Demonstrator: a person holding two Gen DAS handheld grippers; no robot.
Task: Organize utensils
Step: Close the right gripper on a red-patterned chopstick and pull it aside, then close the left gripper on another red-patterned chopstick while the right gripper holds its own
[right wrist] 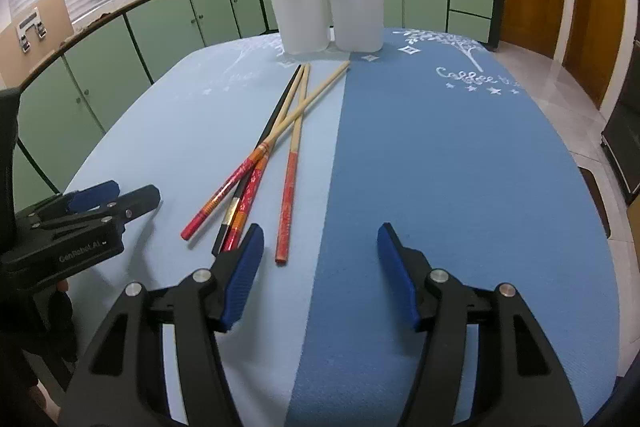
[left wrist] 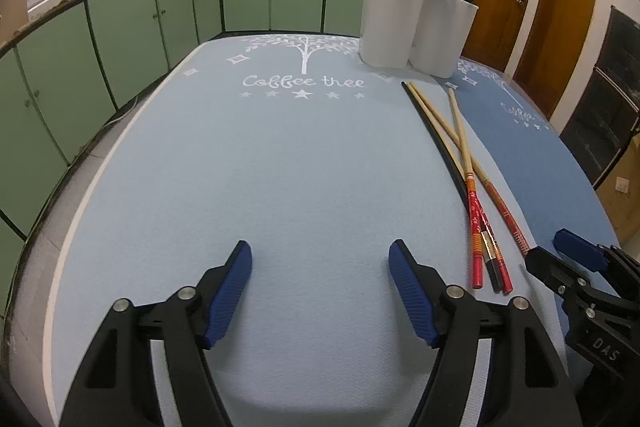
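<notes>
- A person's two hand-held tongs hang over a table covered by a light blue mat (left wrist: 280,167) and a darker blue mat (right wrist: 460,167) laid side by side.
- The left gripper (left wrist: 320,287) hovers above the light mat with its blue pads well apart and nothing between them.
- The right gripper (right wrist: 320,275) stands above the seam of the two mats, its jaws apart and clamped on nothing; its left pad sits just beside the near ends of the chopsticks.
- Loose chopsticks (right wrist: 276,147) lie crossed in a small heap on the light mat near the seam, red-patterned handles toward the grippers, pale tips toward the cups.
- Two white cups (right wrist: 324,11) stand touching at the far edge of the table, each already holding upright chopsticks.
- Green cabinets (left wrist: 160,15) line the wall behind.
</notes>
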